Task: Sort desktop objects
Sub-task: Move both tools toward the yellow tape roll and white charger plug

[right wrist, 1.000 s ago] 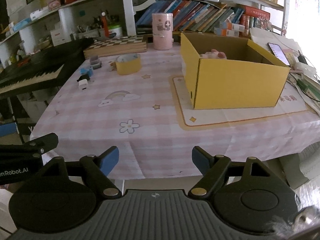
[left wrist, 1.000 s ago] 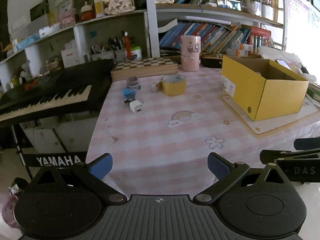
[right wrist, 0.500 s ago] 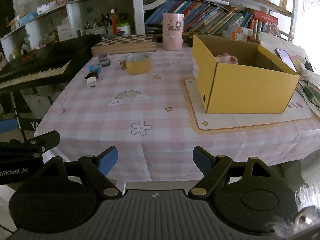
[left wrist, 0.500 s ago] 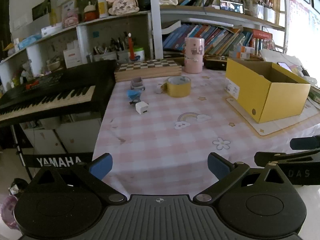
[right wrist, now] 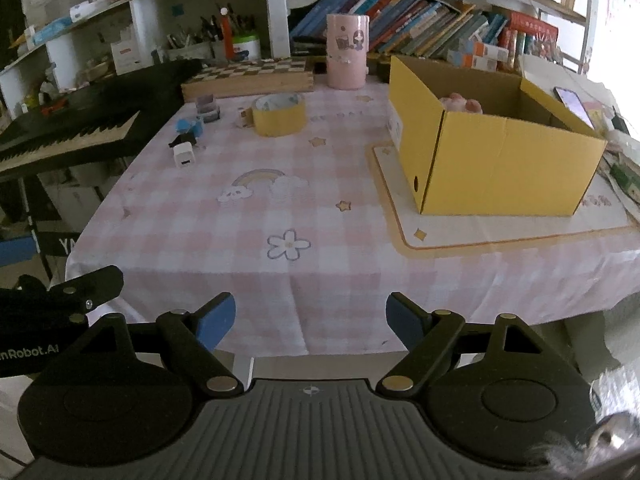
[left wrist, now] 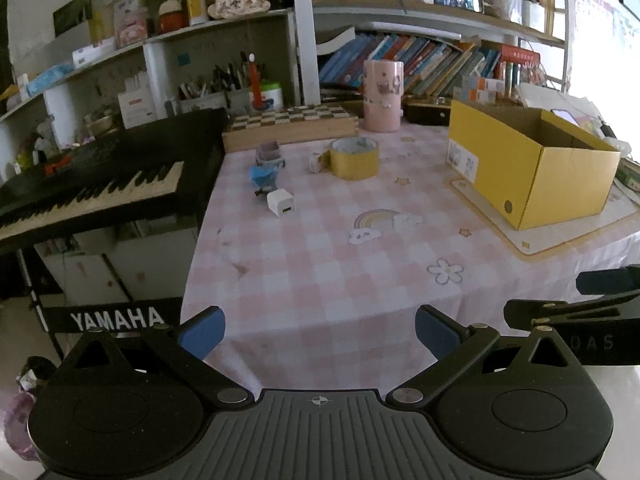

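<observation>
Over the near edge of the pink checked tablecloth (left wrist: pixel 320 264): left gripper (left wrist: pixel 320 330), blue fingers (left wrist: pixel 202 332) spread wide, nothing between them. Beside it, right gripper (right wrist: pixel 310 320), fingers (right wrist: pixel 218 322) likewise well apart and empty, poised above the cloth's hanging front edge.

Toward the far left of the table, a small cluster: white charger cube (left wrist: pixel 281 203) nearest, a blue clip-like piece (left wrist: pixel 262 176) just behind it (exact kind hard to tell), then a small greyish-purple item (left wrist: pixel 269 151) further back. Just right of those, a yellow tape roll (left wrist: pixel 354 158) lying flat, with a tiny pale object (left wrist: pixel 315 161) close against its left side. Behind the roll, a pink cylindrical holder (left wrist: pixel 383 95) standing upright, and a wooden chessboard box (left wrist: pixel 290 126) along the back edge.

On the right, an open yellow cardboard box (right wrist: pixel 496 164) resting on a cream mat (right wrist: pixel 508 232); inside, seen from the right wrist view, something pink and soft (right wrist: pixel 460 105) near the back wall. Off the table's left side, a black Yamaha keyboard (left wrist: pixel 92 184). Behind everything, shelves of books (left wrist: pixel 420 64).
</observation>
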`<state>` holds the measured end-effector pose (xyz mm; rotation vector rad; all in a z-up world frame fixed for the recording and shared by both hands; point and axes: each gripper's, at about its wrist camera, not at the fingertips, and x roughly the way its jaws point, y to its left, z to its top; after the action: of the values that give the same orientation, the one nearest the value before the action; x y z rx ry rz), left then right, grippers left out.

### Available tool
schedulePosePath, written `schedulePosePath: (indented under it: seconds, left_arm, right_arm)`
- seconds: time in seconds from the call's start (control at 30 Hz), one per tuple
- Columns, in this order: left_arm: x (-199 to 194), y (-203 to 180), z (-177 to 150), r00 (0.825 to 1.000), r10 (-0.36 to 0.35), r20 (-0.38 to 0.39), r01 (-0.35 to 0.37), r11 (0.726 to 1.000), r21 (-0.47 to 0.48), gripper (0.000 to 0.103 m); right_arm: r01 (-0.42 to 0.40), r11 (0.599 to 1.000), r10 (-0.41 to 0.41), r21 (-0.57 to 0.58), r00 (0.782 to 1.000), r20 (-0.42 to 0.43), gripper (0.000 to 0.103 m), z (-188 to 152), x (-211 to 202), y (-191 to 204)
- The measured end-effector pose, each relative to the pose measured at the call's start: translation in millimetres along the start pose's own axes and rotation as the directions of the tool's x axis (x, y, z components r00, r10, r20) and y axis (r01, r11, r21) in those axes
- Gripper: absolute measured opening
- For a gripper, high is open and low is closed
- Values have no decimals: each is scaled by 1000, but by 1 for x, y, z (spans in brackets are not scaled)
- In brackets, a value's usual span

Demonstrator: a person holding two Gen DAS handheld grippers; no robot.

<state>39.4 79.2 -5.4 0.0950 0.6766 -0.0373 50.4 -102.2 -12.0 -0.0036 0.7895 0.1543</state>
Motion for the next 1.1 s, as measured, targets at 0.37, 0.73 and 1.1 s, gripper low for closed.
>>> schedulePosePath:
  seconds: [0.37, 0.73, 1.1]
  left_arm:
    - [-6, 4, -3, 1000, -7, 19, 7, 1000, -9, 102]
    - [-12, 16, 0, 998, -8, 56, 8, 1000, -9, 102]
    - [-8, 25, 5, 998, 11, 57, -9, 999, -35, 102]
  right_arm:
    - [11, 1000, -12, 12, 999, 33, 82, 1, -4, -1]
    - [0, 1000, 0, 1, 999, 39, 82, 6, -2, 14]
    - [-31, 998, 34, -47, 998, 56, 83, 19, 1, 27]
